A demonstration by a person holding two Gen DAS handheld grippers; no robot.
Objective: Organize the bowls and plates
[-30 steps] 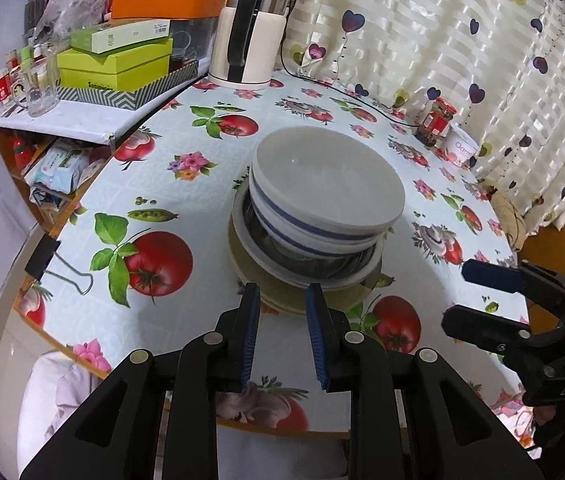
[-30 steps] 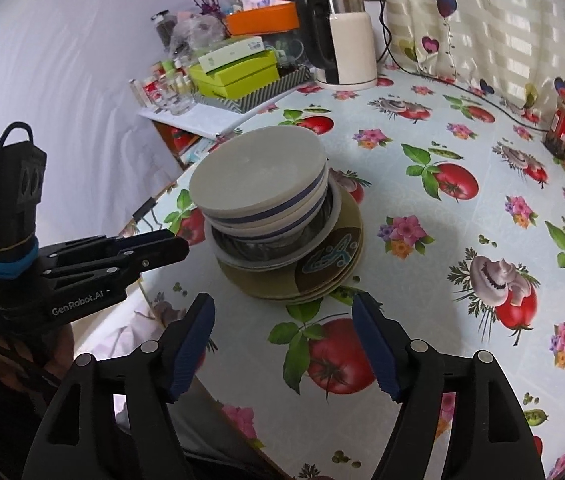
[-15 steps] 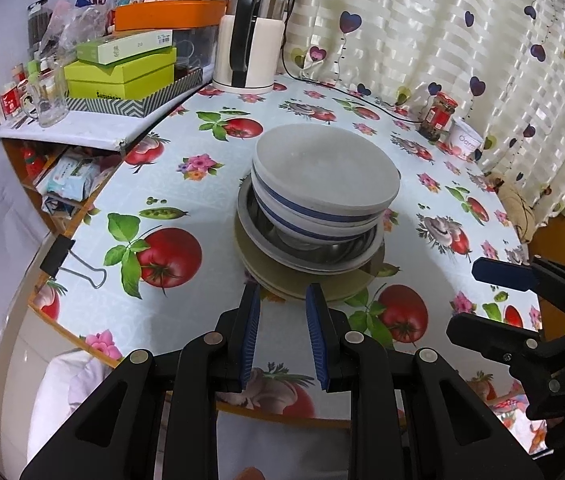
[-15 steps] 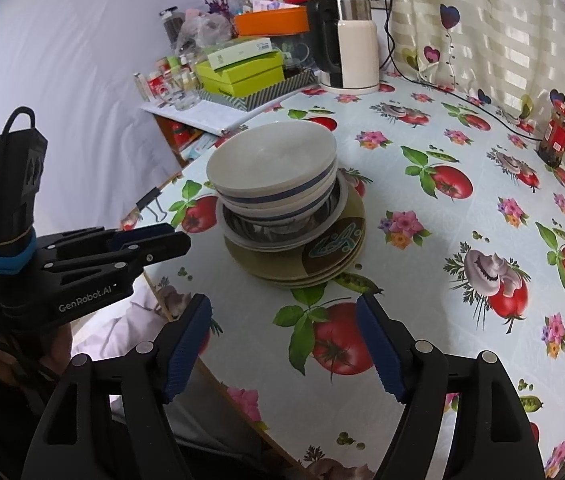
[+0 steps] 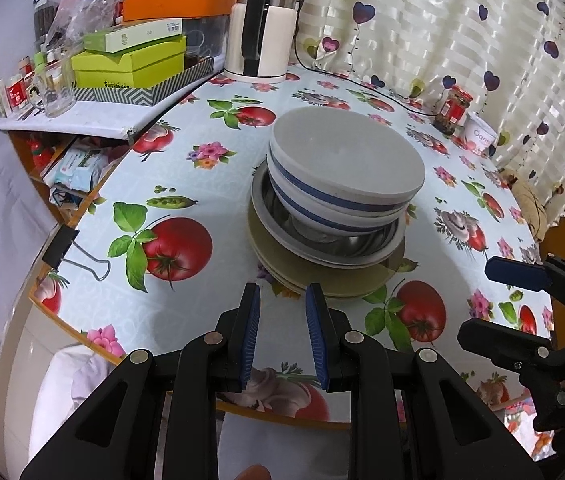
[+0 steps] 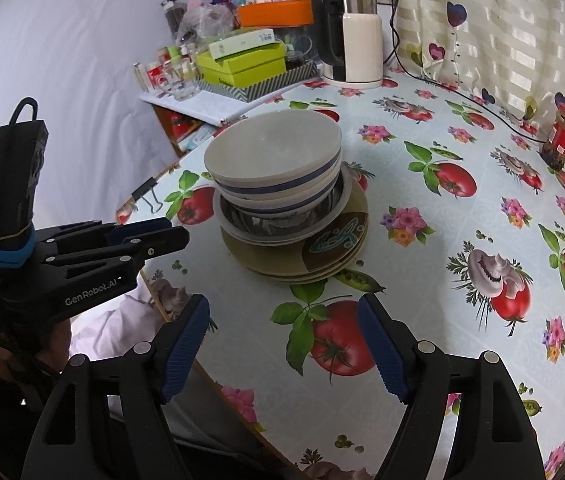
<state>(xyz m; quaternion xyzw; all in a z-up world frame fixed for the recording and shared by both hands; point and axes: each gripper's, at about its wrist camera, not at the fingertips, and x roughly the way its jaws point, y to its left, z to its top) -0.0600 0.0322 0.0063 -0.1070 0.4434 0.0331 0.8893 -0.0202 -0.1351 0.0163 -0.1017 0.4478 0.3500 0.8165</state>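
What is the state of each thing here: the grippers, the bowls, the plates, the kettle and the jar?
left gripper: open narrowly, empty.
right gripper: open wide, empty.
striped bowls: nested, upright, empty on top.
metal bowl: under the striped bowls, on the plates.
plates: stacked flat on the table.
kettle: upright, lid closed.
jar: upright, lid on.

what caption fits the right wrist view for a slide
Open right hand-held gripper faces stacked bowls on plates; left hand-held gripper waits alongside.
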